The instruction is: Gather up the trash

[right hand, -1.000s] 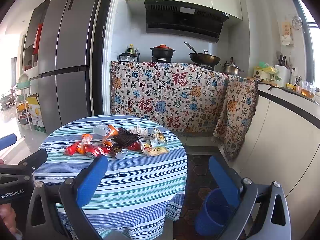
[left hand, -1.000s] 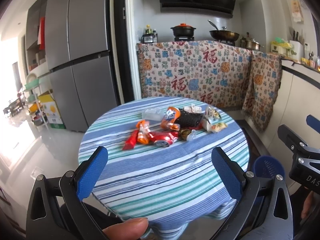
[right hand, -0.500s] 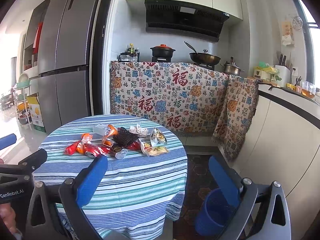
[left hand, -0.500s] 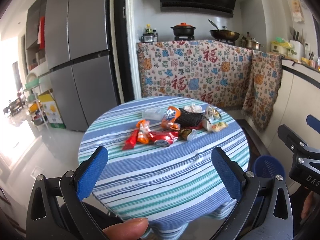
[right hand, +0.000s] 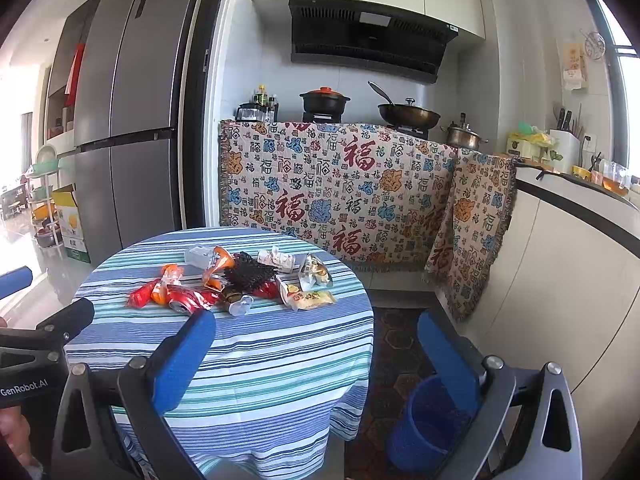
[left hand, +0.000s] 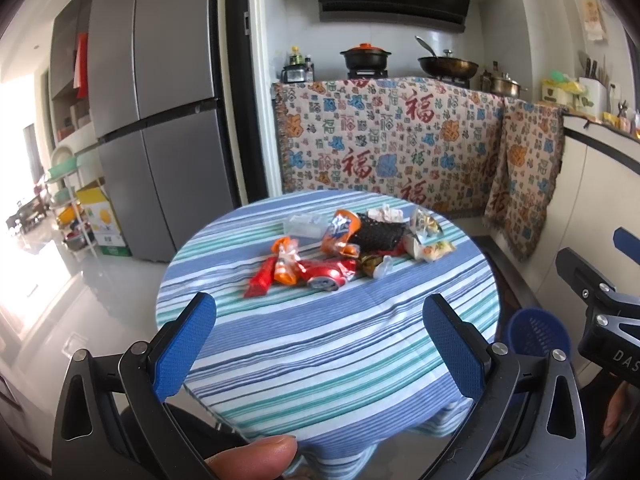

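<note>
Crinkled foil and plastic make up most of the trash [left hand: 340,250], a loose heap lying near the middle of the round striped counter [left hand: 328,344], well ahead of both claws. By the look of it the heap is light: a long red wrapper [left hand: 260,278] at its left end, a crushed red can [left hand: 326,274] just beside that, an orange packet [left hand: 340,230] standing half upright, a black mesh piece [left hand: 378,234] behind, and pale snack bags [right hand: 310,298] at the right end. I judge the wrappers soft and slippery, likely to slide on the cloth, so a pinch on a raised fold or a sealed edge should hold best; the can is stiffer and would take a grip across its flattened body. The left claw [left hand: 320,344] is spread wide and carries nothing, and the right claw [right hand: 316,360] is likewise spread and bare. On the floor to the right of the counter stands a blue perforated bin [right hand: 428,420]; what shows of its inside looks empty, though its bottom is partly hidden.
</note>
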Action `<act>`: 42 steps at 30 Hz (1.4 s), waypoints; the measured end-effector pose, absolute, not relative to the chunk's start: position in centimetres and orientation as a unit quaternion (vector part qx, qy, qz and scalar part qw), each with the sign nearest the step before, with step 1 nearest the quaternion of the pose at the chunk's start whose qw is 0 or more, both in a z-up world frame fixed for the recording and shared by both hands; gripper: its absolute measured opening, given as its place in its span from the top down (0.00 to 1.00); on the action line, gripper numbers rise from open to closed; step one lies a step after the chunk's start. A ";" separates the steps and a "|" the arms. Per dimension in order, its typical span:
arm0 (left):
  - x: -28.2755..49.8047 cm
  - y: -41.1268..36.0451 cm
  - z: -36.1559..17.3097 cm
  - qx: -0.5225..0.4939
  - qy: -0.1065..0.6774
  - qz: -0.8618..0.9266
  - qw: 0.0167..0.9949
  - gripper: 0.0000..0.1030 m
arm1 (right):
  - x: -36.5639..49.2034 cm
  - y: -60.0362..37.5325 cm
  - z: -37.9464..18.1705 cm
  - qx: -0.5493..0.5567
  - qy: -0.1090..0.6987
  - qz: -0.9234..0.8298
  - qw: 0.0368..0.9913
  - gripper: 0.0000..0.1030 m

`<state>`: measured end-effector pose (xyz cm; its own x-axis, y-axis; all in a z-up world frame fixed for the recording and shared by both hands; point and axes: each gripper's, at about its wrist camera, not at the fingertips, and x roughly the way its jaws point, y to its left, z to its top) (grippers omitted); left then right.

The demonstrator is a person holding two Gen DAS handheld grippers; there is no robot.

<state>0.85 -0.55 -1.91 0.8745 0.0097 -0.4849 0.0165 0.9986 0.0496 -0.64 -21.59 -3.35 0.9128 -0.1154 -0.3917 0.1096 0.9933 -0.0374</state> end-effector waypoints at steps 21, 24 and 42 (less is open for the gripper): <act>0.9 -0.5 -1.7 0.027 0.251 -0.002 0.968 0.00 | -0.7 -21.7 -3.4 -0.006 0.204 -0.060 0.977 0.00; 0.9 -0.5 -1.7 0.027 0.251 -0.002 0.968 0.00 | -0.9 -21.8 -3.4 -0.006 0.205 -0.060 0.977 0.00; 0.8 -1.0 -2.3 0.026 0.260 -0.002 0.965 0.00 | -0.5 -21.6 -3.7 -0.008 0.217 -0.062 0.974 0.00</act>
<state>0.83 -1.01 -2.32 0.8650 0.0100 -0.5017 0.0171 0.9986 0.0493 -0.51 -21.63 -3.72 0.8983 -0.1239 -0.4215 0.1171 0.9922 -0.0421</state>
